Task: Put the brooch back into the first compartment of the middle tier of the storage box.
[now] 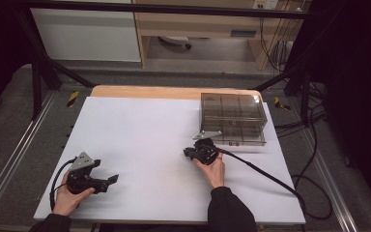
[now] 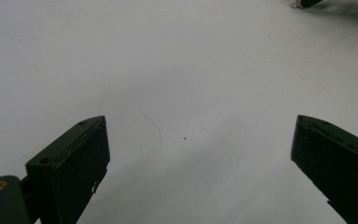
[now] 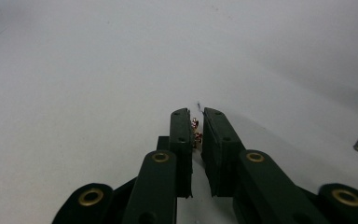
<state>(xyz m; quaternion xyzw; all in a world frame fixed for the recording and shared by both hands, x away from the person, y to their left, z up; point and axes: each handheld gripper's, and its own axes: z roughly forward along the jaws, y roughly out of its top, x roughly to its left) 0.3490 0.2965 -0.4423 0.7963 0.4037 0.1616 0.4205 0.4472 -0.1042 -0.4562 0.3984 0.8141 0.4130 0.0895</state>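
While pinched — trinket (image 3: 196, 130) between right hand-held gripper (image 3: 196, 113) jaws.

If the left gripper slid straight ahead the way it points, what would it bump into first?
Probably nothing soon: the open left gripper faces bare white table cover. Far ahead, a dark tip, likely the right gripper, sits off to one side; depth is unclear.

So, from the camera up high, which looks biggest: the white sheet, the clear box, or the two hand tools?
1. White sheet
2. Clear box
3. Left gripper and right gripper: alike, too close to rank.
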